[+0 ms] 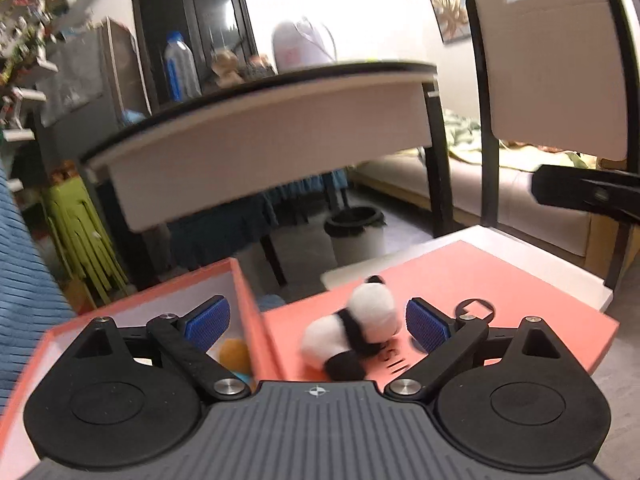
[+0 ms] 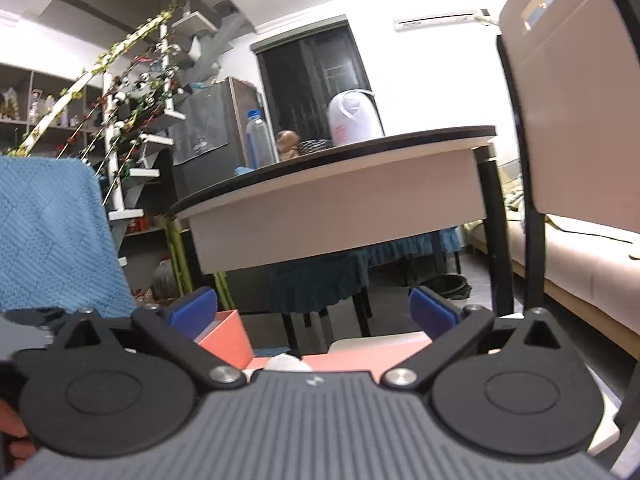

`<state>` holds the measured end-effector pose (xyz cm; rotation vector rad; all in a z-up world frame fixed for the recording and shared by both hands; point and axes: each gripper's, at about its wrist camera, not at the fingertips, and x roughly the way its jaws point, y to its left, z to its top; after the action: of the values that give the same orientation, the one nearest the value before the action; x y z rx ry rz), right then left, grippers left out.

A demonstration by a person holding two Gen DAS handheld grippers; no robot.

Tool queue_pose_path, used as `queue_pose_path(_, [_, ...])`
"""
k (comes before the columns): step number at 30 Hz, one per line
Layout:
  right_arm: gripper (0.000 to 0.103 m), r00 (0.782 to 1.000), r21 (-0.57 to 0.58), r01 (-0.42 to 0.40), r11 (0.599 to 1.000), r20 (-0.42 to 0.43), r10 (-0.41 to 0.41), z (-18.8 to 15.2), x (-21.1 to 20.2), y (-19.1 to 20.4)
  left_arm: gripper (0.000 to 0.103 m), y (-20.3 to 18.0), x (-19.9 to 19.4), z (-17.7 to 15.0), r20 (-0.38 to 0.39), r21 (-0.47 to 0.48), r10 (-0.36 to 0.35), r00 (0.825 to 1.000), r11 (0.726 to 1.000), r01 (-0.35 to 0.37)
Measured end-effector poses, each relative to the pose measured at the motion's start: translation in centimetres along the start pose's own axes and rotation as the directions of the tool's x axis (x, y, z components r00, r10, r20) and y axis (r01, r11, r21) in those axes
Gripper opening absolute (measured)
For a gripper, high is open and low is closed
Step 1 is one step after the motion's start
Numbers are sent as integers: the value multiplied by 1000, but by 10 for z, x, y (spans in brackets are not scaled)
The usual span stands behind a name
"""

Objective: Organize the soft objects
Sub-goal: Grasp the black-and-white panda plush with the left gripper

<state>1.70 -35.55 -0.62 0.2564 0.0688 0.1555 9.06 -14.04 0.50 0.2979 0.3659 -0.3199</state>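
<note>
A small black-and-white plush panda (image 1: 354, 330) lies on a coral box lid (image 1: 500, 296), between the wide-apart blue pads of my left gripper (image 1: 318, 320), which is open and not touching it. To the left stands an open coral box (image 1: 244, 296) with an orange soft toy (image 1: 236, 354) inside. In the right wrist view my right gripper (image 2: 312, 306) is open and holds nothing; the coral box (image 2: 228, 338) and a white bit of the panda (image 2: 286, 362) peek above its body. The right gripper's tip (image 1: 560, 192) shows at the right edge of the left wrist view.
The lid rests on a white board (image 1: 540, 256). A table (image 2: 340, 196) stands ahead, with a chair back (image 1: 552, 72) on the right and a blue cloth (image 2: 52, 232) on the left. A bin (image 1: 354, 232) sits on the floor, with a sofa (image 2: 592, 260) to the right.
</note>
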Motion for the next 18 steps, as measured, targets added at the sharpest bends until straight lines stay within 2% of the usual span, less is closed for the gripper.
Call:
queue_pose_path(4, [103,999,6,30,1000,13,-30,2,-4,-9,96,-16,31,7,-26,-15,-15,1000,1000,15])
queue_pose_path(7, [103,999,17,47,999,27,-47,5,-5,-17,96,-28,52,9,-84,-3,-19,996,1000,18])
queue_pose_path(10, [103,997,25,62,998,39,-63,7,-3,-24,93,-32,73,10,-135,-15,10,991,1000,-12])
queue_pose_path(18, [103,997,47,67,997,26,-69,5,4,-30,92,-43,118,10,-174,-48,74,982,995,-83])
